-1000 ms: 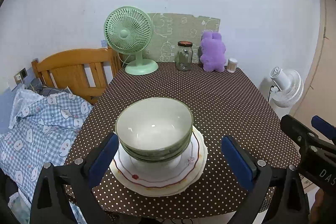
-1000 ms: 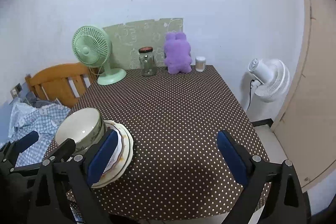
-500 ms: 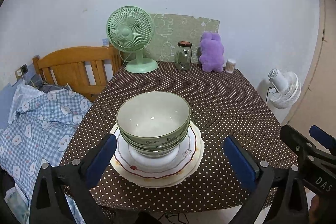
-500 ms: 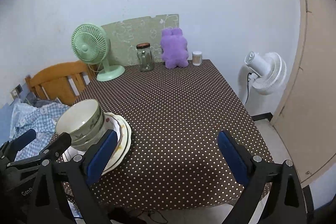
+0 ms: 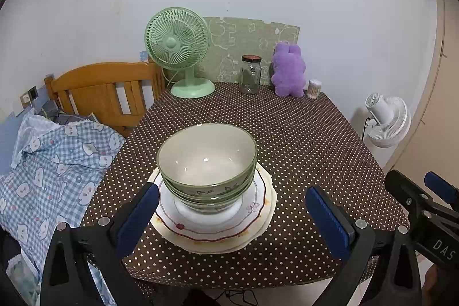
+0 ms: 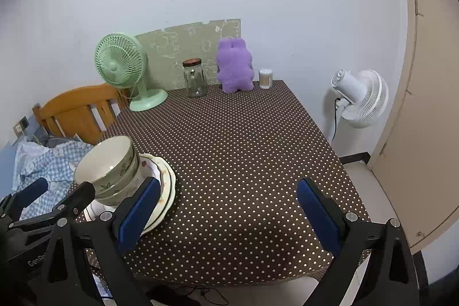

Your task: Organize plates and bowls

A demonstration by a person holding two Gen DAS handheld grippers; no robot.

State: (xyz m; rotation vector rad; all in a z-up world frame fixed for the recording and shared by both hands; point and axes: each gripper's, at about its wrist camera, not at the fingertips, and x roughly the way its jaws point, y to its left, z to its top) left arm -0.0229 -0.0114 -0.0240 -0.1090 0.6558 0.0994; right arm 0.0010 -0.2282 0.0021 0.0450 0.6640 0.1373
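Note:
Green bowls (image 5: 207, 162) are nested in a stack on white plates (image 5: 252, 215) with a red wavy rim line, near the table's front left. The stack also shows in the right wrist view, bowls (image 6: 107, 165) on plates (image 6: 166, 182). My left gripper (image 5: 233, 218) is open and empty, held back from the stack with its blue pads either side. My right gripper (image 6: 228, 215) is open and empty over the front of the brown polka-dot table (image 6: 243, 148), to the right of the stack.
At the table's back stand a green desk fan (image 5: 179, 48), a glass jar (image 5: 250, 74), a purple plush toy (image 5: 287, 73) and a small cotton-swab pot (image 5: 314, 88). A wooden chair (image 5: 103, 93) with checked cloth (image 5: 48, 162) is left. A white floor fan (image 6: 360, 98) is right.
Both grippers have drawn back from the table, so the stack and table look farther away. Both stay open. The bowls and plates have not moved.

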